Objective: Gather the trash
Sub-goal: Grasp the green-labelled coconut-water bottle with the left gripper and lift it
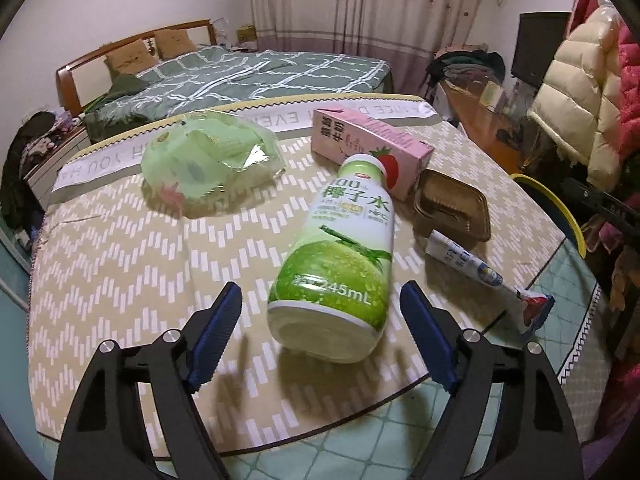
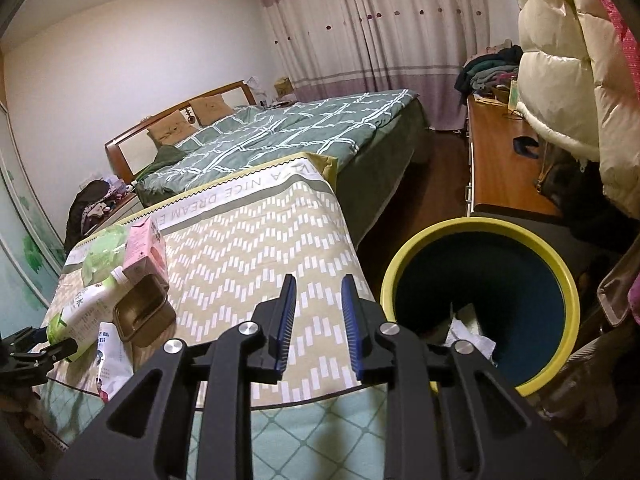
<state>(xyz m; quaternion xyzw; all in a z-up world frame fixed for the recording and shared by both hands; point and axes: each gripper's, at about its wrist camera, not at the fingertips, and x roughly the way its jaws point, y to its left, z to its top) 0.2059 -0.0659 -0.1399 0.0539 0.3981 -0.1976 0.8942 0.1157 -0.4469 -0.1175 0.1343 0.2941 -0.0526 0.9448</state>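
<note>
**Bedroom clean-up: bottle lined up, bin waiting**

Bedroom clutter frames the job: a bed with a green checked quilt (image 1: 248,76) stands behind the patterned mat (image 1: 120,264) where I find the trash gathered in one patch, which keeps every piece within reach of one hand. Off the mat's right edge sits the yellow-rimmed bin (image 2: 480,226), mouth open and some white paper already at its bottom, close enough, I judge, for short carries. Largest of the litter is a crumpled green plastic bag (image 1: 208,164), then a pink strawberry milk carton (image 1: 372,140), and the coconut water bottle (image 1: 340,240) lying on its side, base toward me. Beside it rest a brown plastic tray (image 1: 452,208) and a flattened snack wrapper (image 1: 480,272). My left gripper (image 1: 320,320) stands wide, jaws flanking the bottle's base without touching, set for a grab across its width. My right gripper (image 2: 318,320) hovers narrow and empty over the mat near the bin.
</note>
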